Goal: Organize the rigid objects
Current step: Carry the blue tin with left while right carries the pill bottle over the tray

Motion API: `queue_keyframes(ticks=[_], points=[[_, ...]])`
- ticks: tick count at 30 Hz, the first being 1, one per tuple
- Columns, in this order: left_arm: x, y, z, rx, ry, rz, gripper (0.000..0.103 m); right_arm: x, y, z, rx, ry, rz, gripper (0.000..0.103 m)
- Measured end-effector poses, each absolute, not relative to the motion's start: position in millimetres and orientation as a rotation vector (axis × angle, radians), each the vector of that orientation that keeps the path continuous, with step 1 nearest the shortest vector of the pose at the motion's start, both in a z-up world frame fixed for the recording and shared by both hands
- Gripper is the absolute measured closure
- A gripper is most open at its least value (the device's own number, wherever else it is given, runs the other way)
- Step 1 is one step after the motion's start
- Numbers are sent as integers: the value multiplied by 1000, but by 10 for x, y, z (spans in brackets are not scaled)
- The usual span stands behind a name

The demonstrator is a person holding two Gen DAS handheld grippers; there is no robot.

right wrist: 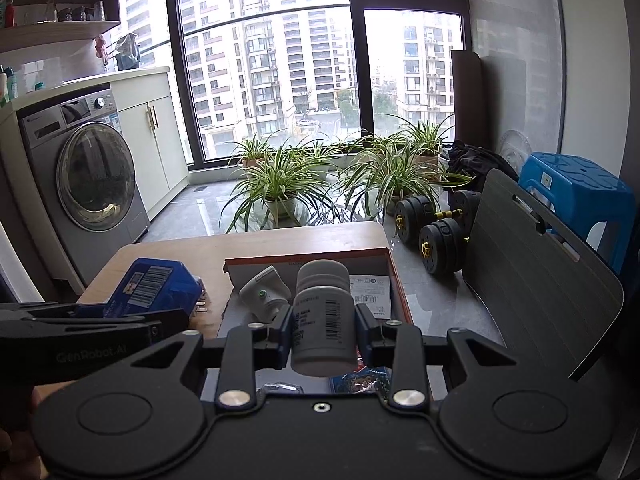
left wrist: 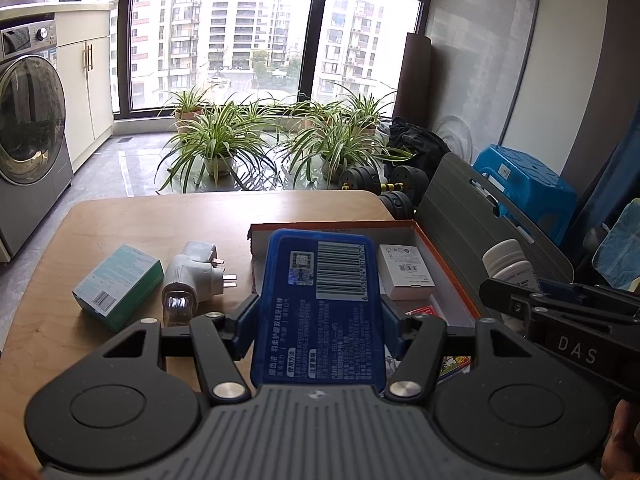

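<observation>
My wooden table (left wrist: pixel 160 220) carries an orange-rimmed cardboard box (left wrist: pixel 444 264), open at the top, and I hold both claws just above it. My left claw (left wrist: pixel 320 320) is clamped on a flat blue pack (left wrist: pixel 320 300) whose back shows a big barcode, a small QR square and lines of Chinese print too fine for me to read; my right claw (right wrist: pixel 322 332) is clamped on a white bottle (right wrist: pixel 322 312) with a ribbed cap and a barcoded label, tilted over the box. Its arm reads "DAS" from my left camera, while my right camera shows "GenRobot.AI" on the left one. Only the left view shows the teal carton (left wrist: pixel 120 284) and the white plug adapter (left wrist: pixel 196 276) lying left of the box, near each other; only the right view shows a white gadget with a green dot (right wrist: pixel 264 292) inside it. A small white labelled carton (left wrist: pixel 406 270) lies in the box too
</observation>
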State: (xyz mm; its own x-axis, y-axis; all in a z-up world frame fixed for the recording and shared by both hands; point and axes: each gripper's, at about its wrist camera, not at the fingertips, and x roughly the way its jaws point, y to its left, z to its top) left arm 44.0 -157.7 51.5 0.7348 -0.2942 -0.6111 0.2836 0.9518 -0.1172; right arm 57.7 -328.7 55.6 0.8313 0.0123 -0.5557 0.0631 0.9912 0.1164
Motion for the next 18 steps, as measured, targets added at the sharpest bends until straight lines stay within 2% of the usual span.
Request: queue_keyframes(ticks=[18], points=[[468,-1617,481,-10,681,-324,41,599,-3312,539,133,590,-26,63]])
